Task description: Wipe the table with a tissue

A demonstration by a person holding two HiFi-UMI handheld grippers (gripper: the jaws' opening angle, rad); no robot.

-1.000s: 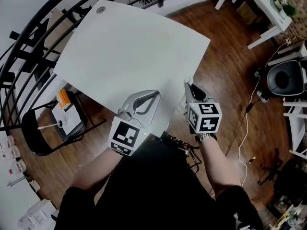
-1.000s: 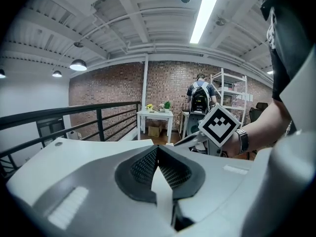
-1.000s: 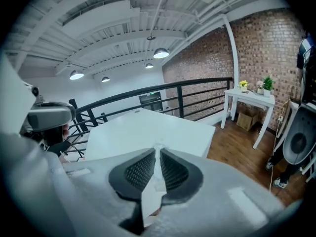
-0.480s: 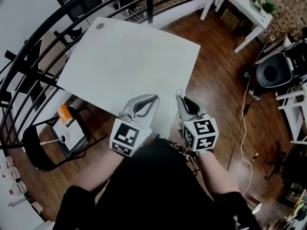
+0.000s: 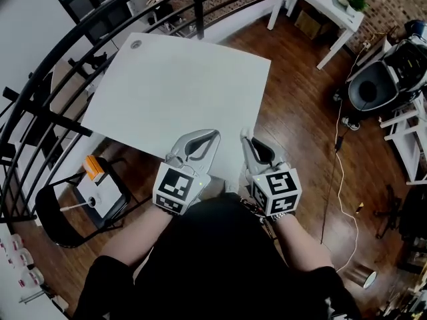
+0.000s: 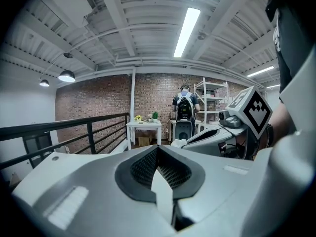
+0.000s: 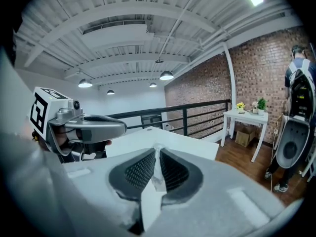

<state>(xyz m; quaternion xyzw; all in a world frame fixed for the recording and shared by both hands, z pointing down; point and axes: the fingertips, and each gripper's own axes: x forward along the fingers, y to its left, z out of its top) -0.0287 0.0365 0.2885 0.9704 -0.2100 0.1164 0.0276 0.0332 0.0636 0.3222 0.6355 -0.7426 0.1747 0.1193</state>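
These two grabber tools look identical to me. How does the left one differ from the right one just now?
The right gripper is clamped on a white tissue; the left gripper is shut with nothing between its jaws. In the head view the left gripper hangs over the near edge of the table, while the right gripper sits by its near right corner, mostly above the wood floor. Both are grey and point forward.

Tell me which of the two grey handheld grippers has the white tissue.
The right gripper: crumpled white tissue sits pinched at its jaw tips. The left gripper is shut on nothing.
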